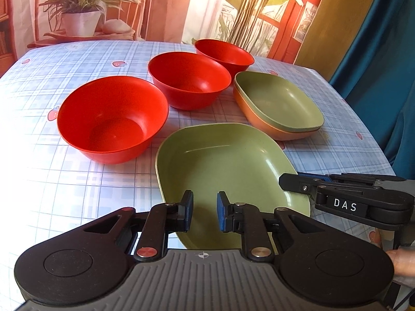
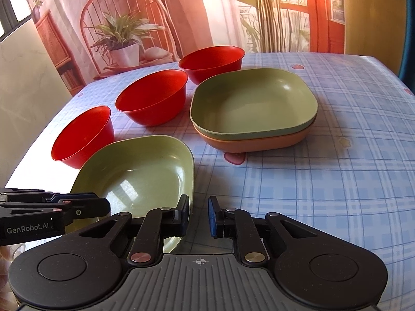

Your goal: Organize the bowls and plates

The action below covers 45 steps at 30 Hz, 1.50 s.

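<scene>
A single green square plate [image 1: 228, 171] lies flat on the tabletop near its near edge, apart from the other dishes and closest to both tools. The left gripper [image 1: 205, 211] hovers just over this plate's near rim, its two blue-padded fingers parted by a moderate gap with nothing between them; the plate's green floor shows through the gap. The right gripper [image 2: 198, 216] sits just beside the plate's right-hand rim, its jaws likewise parted a moderate way and holding nothing, with its left finger over the plate's edge and its right finger over bare cloth. In the left wrist view the right gripper's fingers [image 1: 301, 185] reach in from the side and overlap the plate's right corner; whether they touch it cannot be told. Farther in, toward the right edge of the tabletop, a second green plate [image 2: 255, 103] is nested in an orange plate [image 2: 262, 143], the pair forming a short stack well apart from the lone plate. Three red bowls stand upright in a diagonal row along the left of the plates: the nearest red bowl [image 1: 111, 119] just beside the lone plate's far left corner, the middle red bowl [image 1: 189, 80] behind it, and the far red bowl [image 1: 224, 53] close to the stack's far corner. All rest on a blue checked tablecloth [image 2: 337, 181] printed with small strawberries. Behind the table's far edge hangs a backdrop showing a potted plant [image 1: 83, 7].
</scene>
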Available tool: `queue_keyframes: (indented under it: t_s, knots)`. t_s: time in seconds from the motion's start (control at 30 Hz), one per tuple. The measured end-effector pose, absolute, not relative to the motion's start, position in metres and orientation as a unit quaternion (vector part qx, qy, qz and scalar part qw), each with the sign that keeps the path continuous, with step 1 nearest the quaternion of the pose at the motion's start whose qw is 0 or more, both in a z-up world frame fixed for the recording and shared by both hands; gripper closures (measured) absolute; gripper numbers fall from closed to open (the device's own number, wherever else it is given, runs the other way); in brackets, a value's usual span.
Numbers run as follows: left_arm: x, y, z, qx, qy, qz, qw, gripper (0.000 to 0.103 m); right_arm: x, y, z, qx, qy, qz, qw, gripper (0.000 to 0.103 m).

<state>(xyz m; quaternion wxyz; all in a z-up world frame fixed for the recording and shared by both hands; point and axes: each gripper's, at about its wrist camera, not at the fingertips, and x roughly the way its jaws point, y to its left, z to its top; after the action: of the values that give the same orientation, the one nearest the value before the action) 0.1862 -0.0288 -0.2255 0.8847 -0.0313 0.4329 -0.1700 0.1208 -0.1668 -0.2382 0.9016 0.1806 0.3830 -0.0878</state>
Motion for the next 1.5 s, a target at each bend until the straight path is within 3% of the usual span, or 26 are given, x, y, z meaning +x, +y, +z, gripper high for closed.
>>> queue_keyframes:
  t_s: [0.3, 0.67, 1.5]
  knots:
    - [0.175, -0.008, -0.205, -0.048, 0.401, -0.130, 0.906, 0.082, 0.122, -0.165, -0.239, 0.181, 0.384, -0.088, 0.901, 0.092]
    - [0.178, -0.011, -0.223, -0.059, 0.433, -0.152, 0.887, 0.084, 0.122, -0.165, -0.242, 0.187, 0.388, -0.086, 0.898, 0.096]
    - [0.171, -0.012, -0.190, -0.047, 0.394, -0.155, 0.905, 0.084, 0.112, -0.165, -0.206, 0.179, 0.339, -0.079, 0.920, 0.095]
